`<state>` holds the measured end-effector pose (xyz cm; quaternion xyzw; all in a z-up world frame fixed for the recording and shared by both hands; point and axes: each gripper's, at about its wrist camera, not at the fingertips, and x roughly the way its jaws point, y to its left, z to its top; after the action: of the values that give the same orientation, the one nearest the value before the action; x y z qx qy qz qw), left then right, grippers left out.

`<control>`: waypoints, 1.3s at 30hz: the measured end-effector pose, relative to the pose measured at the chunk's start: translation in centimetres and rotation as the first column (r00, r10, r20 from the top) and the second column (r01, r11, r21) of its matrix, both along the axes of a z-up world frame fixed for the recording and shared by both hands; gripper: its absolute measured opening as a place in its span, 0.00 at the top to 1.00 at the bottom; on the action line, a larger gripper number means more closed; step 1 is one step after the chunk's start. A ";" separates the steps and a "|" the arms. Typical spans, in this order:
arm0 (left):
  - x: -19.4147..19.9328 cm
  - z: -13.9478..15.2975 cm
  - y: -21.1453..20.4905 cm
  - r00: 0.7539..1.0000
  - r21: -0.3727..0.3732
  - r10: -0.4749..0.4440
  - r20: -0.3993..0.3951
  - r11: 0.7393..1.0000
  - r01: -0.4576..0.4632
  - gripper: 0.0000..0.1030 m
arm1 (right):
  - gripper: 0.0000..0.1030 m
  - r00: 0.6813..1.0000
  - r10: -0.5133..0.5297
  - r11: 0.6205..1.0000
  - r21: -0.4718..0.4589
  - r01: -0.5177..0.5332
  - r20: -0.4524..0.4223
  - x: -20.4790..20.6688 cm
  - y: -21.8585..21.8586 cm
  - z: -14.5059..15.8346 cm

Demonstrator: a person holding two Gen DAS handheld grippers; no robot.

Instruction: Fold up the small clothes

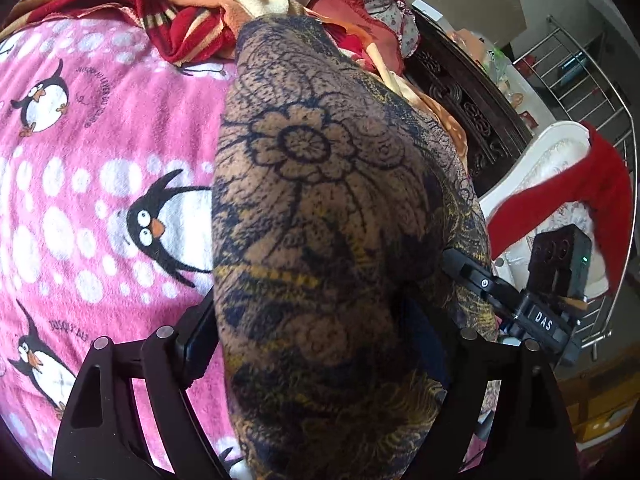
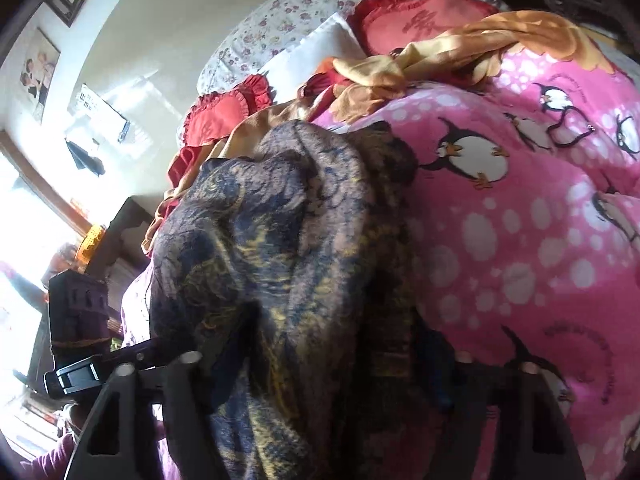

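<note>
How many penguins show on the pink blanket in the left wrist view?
4: upper left, centre left, lower left, and a sliver at the bottom. The garment may hide more.

The white letters "DAS" stood on a small black label plate (image 1: 543,321) fixed to the right gripper's body, seen in the left wrist view. A white power symbol marked the black bar (image 1: 484,282) beside it. Curved dark lettering ran around the penguins on the pink blanket (image 1: 92,96), too blurred to read. A pale embroidered character sat on the red heart-shaped cushion (image 2: 420,24), not legible. Dark print on a white wall sheet (image 2: 100,114) could not be made out.
</note>
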<state>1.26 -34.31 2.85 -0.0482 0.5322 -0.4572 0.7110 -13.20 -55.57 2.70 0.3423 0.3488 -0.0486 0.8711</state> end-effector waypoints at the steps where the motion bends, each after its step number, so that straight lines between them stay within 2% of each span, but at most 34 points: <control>1: -0.2 0.1 -0.2 1.000 0.000 -0.005 0.012 1.000 0.005 0.22 | 0.46 1.000 0.004 1.000 -0.023 -0.004 0.002 0.1 0.3 0.3; 2: -0.5 0.4 -0.6 1.000 0.007 -0.013 0.029 1.000 0.013 0.32 | 0.52 1.000 0.009 0.999 -0.046 -0.009 -0.003 0.2 0.6 0.7; 4: -1.0 0.7 -0.7 0.998 0.029 -0.026 0.063 0.999 0.024 0.43 | 0.61 1.000 0.020 0.996 -0.091 -0.022 -0.019 0.3 1.4 1.5; 5: -1.2 0.9 -0.6 0.997 0.029 -0.028 0.070 0.999 0.027 0.52 | 0.69 0.999 0.021 0.995 -0.100 -0.023 -0.026 0.3 1.6 1.8; 8: -1.6 2.0 0.3 0.995 0.022 -0.034 0.089 0.999 0.032 0.69 | 0.72 1.000 0.022 0.996 -0.083 -0.022 -0.007 -0.2 2.1 3.3; 14: -4.0 5.3 3.3 0.989 0.019 -0.049 0.140 0.999 0.047 0.71 | 0.73 0.999 0.053 0.997 -0.065 -0.052 0.009 -1.2 4.9 6.5; 16: -4.6 6.3 5.2 0.992 0.018 -0.039 0.123 0.999 0.037 0.71 | 0.73 0.998 0.067 0.996 -0.063 -0.066 0.011 -1.7 6.4 7.4; 23: -7.5 7.6 11.7 0.992 0.059 -0.023 0.128 0.998 0.015 0.71 | 0.73 0.991 0.130 0.991 -0.032 -0.131 -0.010 -3.5 13.0 8.6; 31: -10.9 5.7 18.2 0.994 0.122 0.013 0.108 0.992 -0.026 0.71 | 0.73 0.985 0.164 0.986 0.015 -0.164 -0.050 -5.3 19.3 6.2; 37: -12.4 1.9 19.9 0.997 0.178 0.018 0.071 0.984 -0.030 0.70 | 0.71 0.980 0.151 0.988 0.056 -0.145 -0.128 -6.4 21.1 2.7; 39: -12.8 0.8 20.0 0.997 0.196 0.032 0.068 0.979 -0.045 0.67 | 0.71 0.977 0.141 0.989 0.058 -0.133 -0.161 -6.8 21.3 1.5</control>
<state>-11.49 -14.27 3.69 0.0272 0.5508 -0.3895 0.7377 -19.99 -34.32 4.23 0.3328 0.4434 -0.0082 0.8322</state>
